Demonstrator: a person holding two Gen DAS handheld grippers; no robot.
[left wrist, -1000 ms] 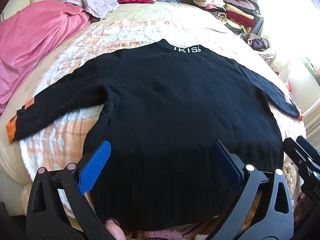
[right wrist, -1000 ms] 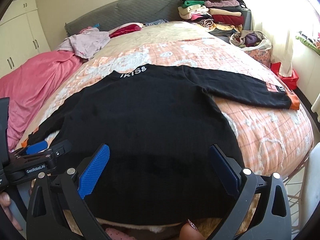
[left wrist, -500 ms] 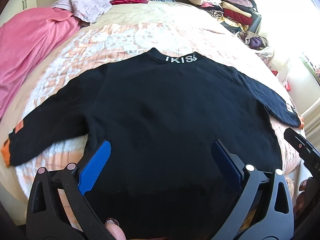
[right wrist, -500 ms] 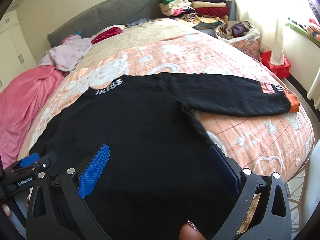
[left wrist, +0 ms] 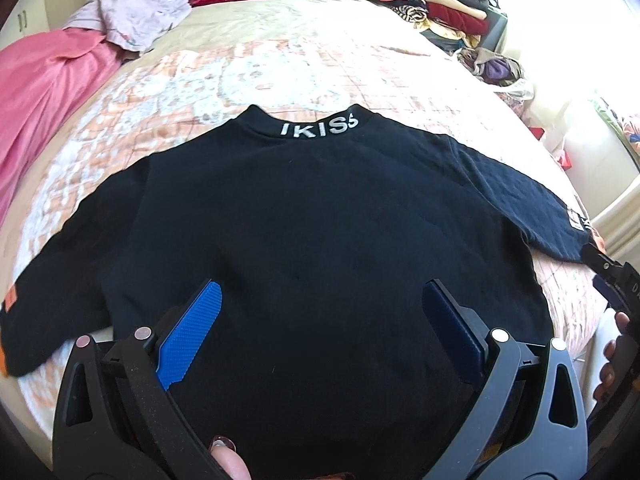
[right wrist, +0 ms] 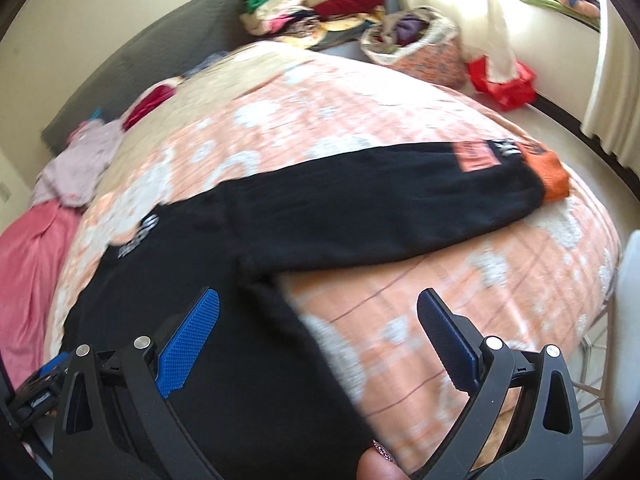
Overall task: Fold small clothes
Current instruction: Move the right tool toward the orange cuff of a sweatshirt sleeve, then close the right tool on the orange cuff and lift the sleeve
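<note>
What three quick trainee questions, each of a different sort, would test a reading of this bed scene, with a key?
1. True or false: the black sweater lies spread flat on the bed, sleeves out to both sides.
2. Multiple choice: the left hand-held gripper is (a) shut on the hem, (b) open over the sweater's lower part, (c) out of view.
3. Short answer: what colour is the cuff on the sleeve that the right hand-held gripper looks toward?

Key: 1 true; 2 b; 3 orange.
</note>
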